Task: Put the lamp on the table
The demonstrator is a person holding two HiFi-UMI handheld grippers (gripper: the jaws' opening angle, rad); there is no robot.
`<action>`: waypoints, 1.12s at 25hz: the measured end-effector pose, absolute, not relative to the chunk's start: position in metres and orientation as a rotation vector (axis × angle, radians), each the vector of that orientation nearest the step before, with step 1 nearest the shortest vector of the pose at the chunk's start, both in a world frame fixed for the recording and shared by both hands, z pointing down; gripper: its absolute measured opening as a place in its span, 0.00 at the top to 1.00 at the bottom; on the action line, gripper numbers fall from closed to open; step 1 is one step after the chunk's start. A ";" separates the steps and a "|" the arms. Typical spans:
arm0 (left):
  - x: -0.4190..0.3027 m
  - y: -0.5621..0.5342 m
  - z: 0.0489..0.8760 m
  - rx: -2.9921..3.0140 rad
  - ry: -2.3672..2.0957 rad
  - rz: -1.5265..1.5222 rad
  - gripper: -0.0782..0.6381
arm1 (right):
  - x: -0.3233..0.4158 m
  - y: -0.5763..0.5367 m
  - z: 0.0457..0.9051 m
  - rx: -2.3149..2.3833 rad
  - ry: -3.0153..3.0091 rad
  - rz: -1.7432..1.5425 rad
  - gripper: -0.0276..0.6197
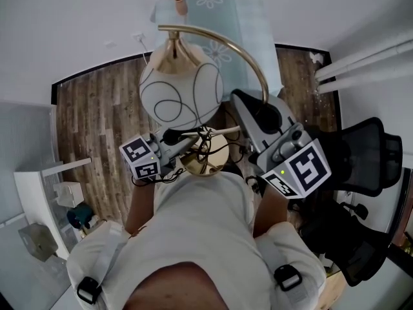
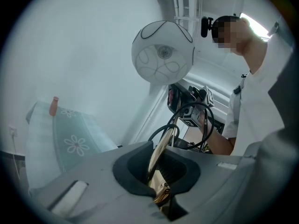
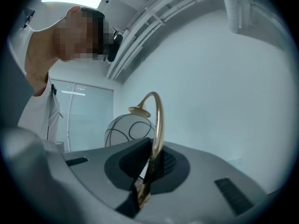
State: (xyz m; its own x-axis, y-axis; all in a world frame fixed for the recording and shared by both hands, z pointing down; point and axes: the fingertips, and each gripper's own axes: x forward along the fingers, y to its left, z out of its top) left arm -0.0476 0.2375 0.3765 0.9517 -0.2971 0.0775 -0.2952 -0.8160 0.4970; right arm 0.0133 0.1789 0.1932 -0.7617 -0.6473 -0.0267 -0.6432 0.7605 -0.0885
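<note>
The lamp has a white globe shade [image 1: 181, 90] with black swirls, a curved brass arm [image 1: 248, 60] and a round brass base [image 1: 208, 159] with a black cord [image 1: 205, 142] coiled over it. It hangs in the air in front of the person, above the wood floor. My left gripper [image 1: 186, 138] is shut on the brass stem [image 2: 161, 160] low down by the base. My right gripper [image 1: 248, 106] is shut on the brass arm [image 3: 156, 139] higher up. The table [image 1: 248, 24], under a pale green flowered cloth, stands farther ahead against the wall.
A small terracotta-coloured thing [image 1: 180, 5] stands at the table's far left corner. A black office chair [image 1: 369, 166] is at the right, a white shelf unit [image 1: 48, 192] at the left. White pipes [image 1: 364, 63] run along the right wall.
</note>
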 end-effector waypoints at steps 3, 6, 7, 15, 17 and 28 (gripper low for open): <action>-0.036 0.219 0.377 2.575 -0.431 -0.004 0.86 | 0.025 0.159 0.194 -1.048 2.899 -0.128 0.95; -0.026 0.202 0.376 2.572 -0.437 0.000 0.86 | 0.035 0.141 0.193 -1.035 2.898 -0.142 0.95; -0.023 0.197 0.376 2.571 -0.440 -0.001 0.86 | 0.038 0.136 0.193 -1.029 2.897 -0.146 0.95; 0.004 0.162 0.368 2.567 -0.477 -0.007 0.86 | 0.063 0.101 0.184 -0.970 2.903 -0.157 0.95; 0.011 0.154 0.367 2.570 -0.487 -0.008 0.86 | 0.070 0.095 0.183 -0.959 2.905 -0.151 0.95; 0.026 0.122 0.365 2.575 -0.535 0.004 0.86 | 0.085 0.061 0.181 -0.923 2.919 -0.139 0.95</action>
State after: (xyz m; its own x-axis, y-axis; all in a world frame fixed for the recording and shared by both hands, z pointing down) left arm 0.0258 0.1221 0.3654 0.9226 -0.3720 0.1021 -0.3734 -0.7946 0.4788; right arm 0.0851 0.0610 0.1807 -0.8160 -0.5762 -0.0460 -0.5692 0.8149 -0.1093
